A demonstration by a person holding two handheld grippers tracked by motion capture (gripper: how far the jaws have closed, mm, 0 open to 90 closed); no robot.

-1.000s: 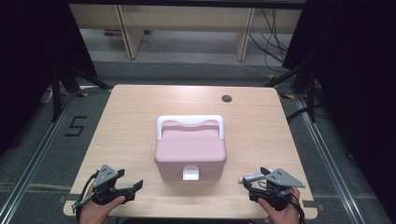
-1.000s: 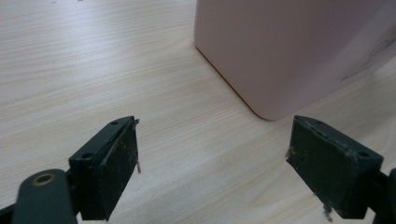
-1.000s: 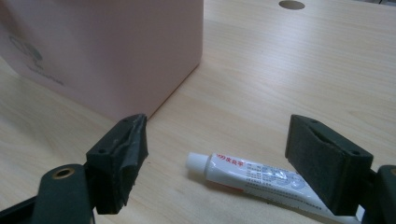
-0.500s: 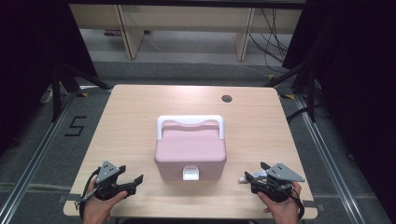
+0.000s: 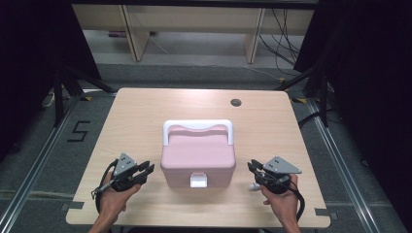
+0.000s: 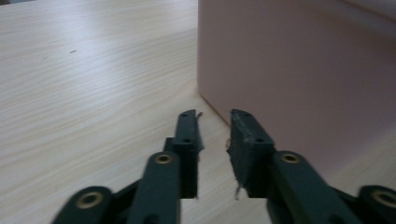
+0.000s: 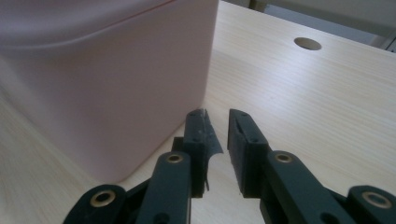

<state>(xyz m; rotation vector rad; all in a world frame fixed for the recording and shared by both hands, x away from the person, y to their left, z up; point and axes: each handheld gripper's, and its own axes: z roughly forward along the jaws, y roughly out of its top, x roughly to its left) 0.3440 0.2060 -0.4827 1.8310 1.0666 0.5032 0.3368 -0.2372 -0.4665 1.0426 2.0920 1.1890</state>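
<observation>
A pink box (image 5: 198,155) with a white handle (image 5: 198,125) and a white front latch (image 5: 198,181) stands mid-table. My left gripper (image 5: 148,170) lies just left of its front corner, apart from it. My right gripper (image 5: 252,170) lies just right of it. Both pairs of jaws have just been closing and now stand with a narrow gap and nothing between them. The left gripper view has its jaws (image 6: 215,114) pointing past the box's wall (image 6: 299,70). Its counterpart on the right has its jaws (image 7: 217,114) beside the box's corner (image 7: 102,79).
The wooden table (image 5: 136,121) has a round cable hole (image 5: 236,102) at the back right, also seen in the right gripper view (image 7: 307,44). Dark stands and cables surround the table. Bare wood lies on both sides of the box.
Both hands have moved forward along the table toward the box's sides. Both pairs of jaws have narrowed from wide open to a small gap.
</observation>
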